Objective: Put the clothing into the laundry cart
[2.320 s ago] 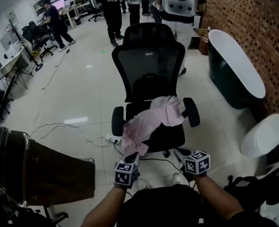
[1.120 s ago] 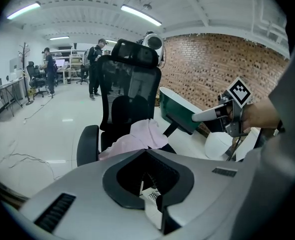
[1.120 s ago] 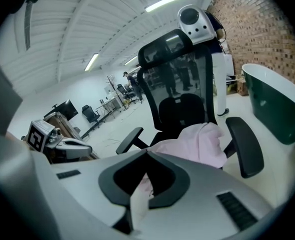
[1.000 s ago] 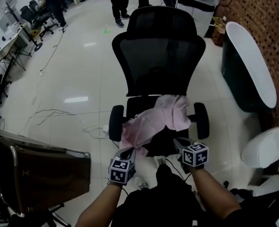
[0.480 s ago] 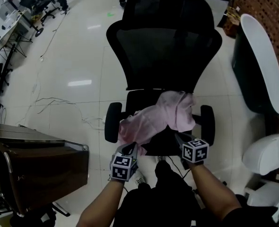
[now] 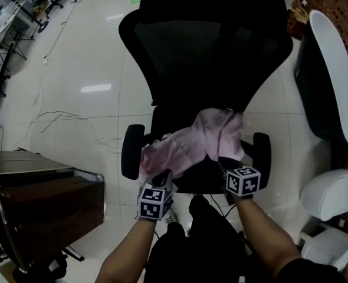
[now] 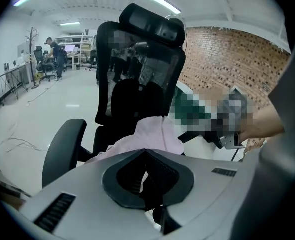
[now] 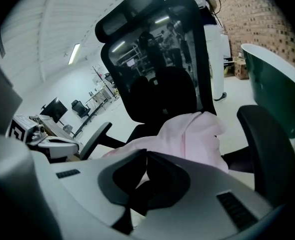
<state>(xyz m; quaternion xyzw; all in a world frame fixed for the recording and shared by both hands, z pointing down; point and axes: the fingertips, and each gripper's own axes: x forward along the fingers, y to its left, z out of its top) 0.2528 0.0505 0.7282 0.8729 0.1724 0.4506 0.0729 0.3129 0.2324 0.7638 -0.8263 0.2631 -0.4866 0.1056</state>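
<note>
Fingers (image 7: 162, 174) closed, both grippers (image 6: 163, 174) (image 6: 221, 160); rumpled pink clothing (image 6: 191, 143) drapes mesh chair (image 6: 203, 46).

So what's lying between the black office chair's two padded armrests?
A crumpled pink cloth garment, draped over the black seat between the armrests; the head view shows it plainly.

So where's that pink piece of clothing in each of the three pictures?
Head view: pink clothing at centre, on the chair seat.
Left gripper view: pink clothing just below centre.
Right gripper view: pink clothing right of centre.
Shared landmark: black chair backrest behind it.
</note>
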